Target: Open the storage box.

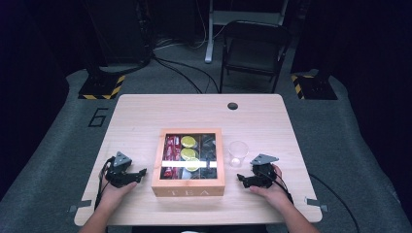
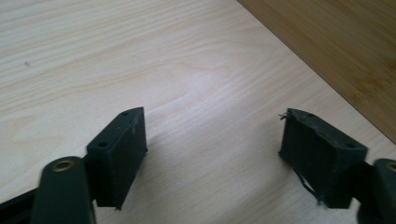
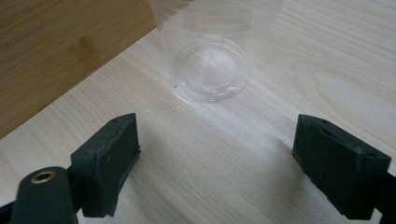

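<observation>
Beside the tea box [image 1: 188,187], both tools wide, empty; cup [image 3: 212,56] top cut off.

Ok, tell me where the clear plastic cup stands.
In the high view the clear plastic cup stands upright on the table's right half, beside the wooden tea box, ahead of the right gripper.

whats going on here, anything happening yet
A person sits at a wooden table with a gripper in each hand, both resting on the tabletop. Between them stands a wooden tea box with a clear lid, closed, with packets showing inside. The left gripper lies left of the box, jaws open and empty. The right gripper lies right of it, also open and empty, pointing at an empty clear plastic cup that stands beside the box. Nothing is being held.
</observation>
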